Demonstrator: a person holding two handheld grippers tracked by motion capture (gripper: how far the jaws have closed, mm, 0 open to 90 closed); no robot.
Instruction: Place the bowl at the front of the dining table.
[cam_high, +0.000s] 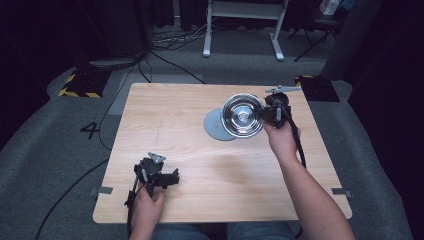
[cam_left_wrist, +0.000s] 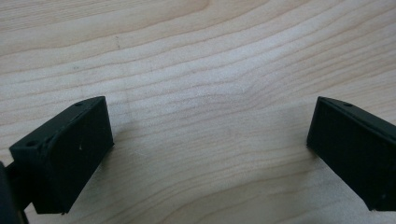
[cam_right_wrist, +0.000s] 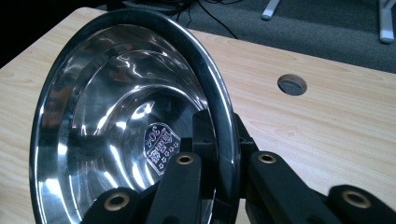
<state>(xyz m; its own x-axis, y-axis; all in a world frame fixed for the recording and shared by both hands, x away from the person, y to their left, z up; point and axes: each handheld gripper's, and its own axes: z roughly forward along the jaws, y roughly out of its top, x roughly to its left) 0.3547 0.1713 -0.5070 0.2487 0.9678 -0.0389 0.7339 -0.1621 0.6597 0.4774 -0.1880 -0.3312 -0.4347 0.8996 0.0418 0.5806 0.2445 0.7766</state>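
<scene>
A shiny steel bowl (cam_high: 242, 115) is at the far right of the wooden table (cam_high: 165, 115), lifted a little and overlapping a flat grey round disc (cam_high: 214, 126). My right gripper (cam_high: 265, 114) is shut on the bowl's right rim. In the right gripper view the bowl (cam_right_wrist: 116, 116) stands tilted, its rim pinched between the two black jaws, and a label shows on its bottom. My left gripper (cam_high: 175, 177) rests near the table's front left, open. In the left gripper view its fingers (cam_left_wrist: 65, 154) stand wide apart over bare wood.
A round cable hole (cam_right_wrist: 292, 84) sits in the tabletop beyond the bowl. Past the far edge are grey carpet, cables and a white desk frame (cam_high: 245, 25). Black-and-yellow floor markers (cam_high: 80, 85) lie at both far corners.
</scene>
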